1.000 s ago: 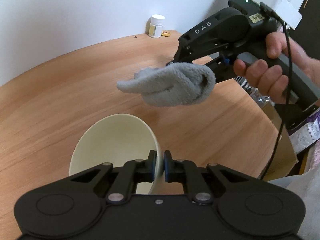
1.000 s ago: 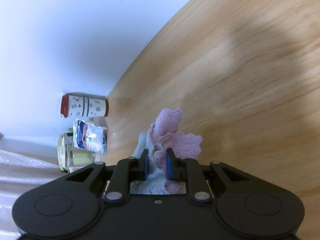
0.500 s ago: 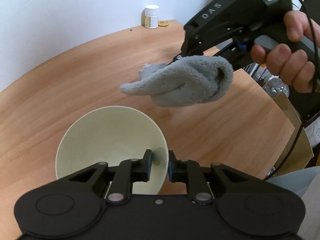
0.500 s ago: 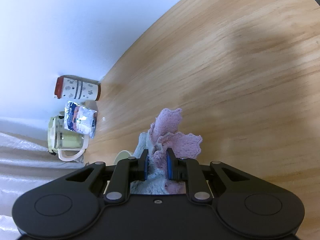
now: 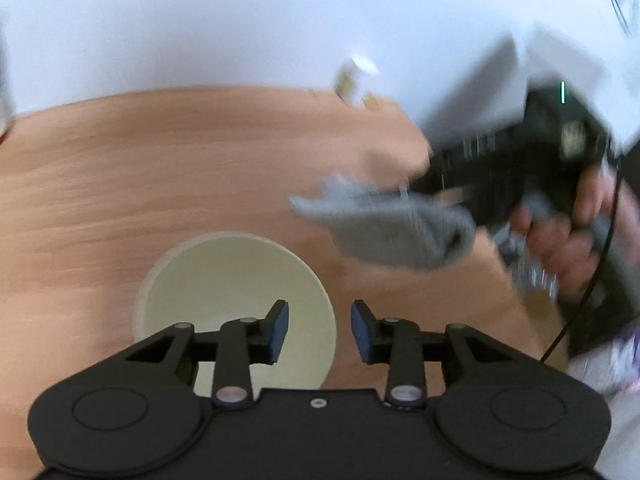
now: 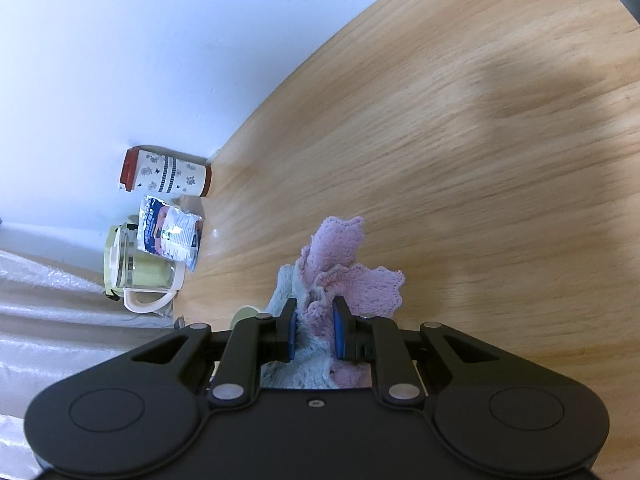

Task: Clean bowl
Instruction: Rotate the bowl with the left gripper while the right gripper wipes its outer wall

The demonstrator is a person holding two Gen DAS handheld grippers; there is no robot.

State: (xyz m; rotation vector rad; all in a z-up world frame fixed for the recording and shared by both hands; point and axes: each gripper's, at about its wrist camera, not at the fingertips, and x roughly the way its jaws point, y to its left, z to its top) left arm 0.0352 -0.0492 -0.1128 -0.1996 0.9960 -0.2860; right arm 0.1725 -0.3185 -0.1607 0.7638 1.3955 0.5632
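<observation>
A cream bowl (image 5: 224, 280) stands upright on the wooden table (image 5: 120, 200), just ahead of my left gripper (image 5: 319, 332). That gripper is open; its jaws straddle the bowl's near right rim without pinching it. My right gripper (image 6: 314, 334) is shut on a grey and pink cloth (image 6: 344, 256). In the left wrist view the cloth (image 5: 392, 228) hangs blurred above the table, to the right of and beyond the bowl, with a hand (image 5: 560, 240) on the right gripper's handle. A sliver of the bowl (image 6: 245, 315) shows past the right gripper's left finger.
A small white-capped jar (image 5: 356, 76) stands at the table's far edge by the wall. In the right wrist view, a red-lidded patterned mug (image 6: 166, 174), a foil packet (image 6: 168, 236) and a glass jug (image 6: 136, 276) stand at the table's left end.
My left gripper has opened and let go of the bowl's rim; the bowl now stands upright on the table. The right gripper with the cloth has shifted right, blurred by motion.
</observation>
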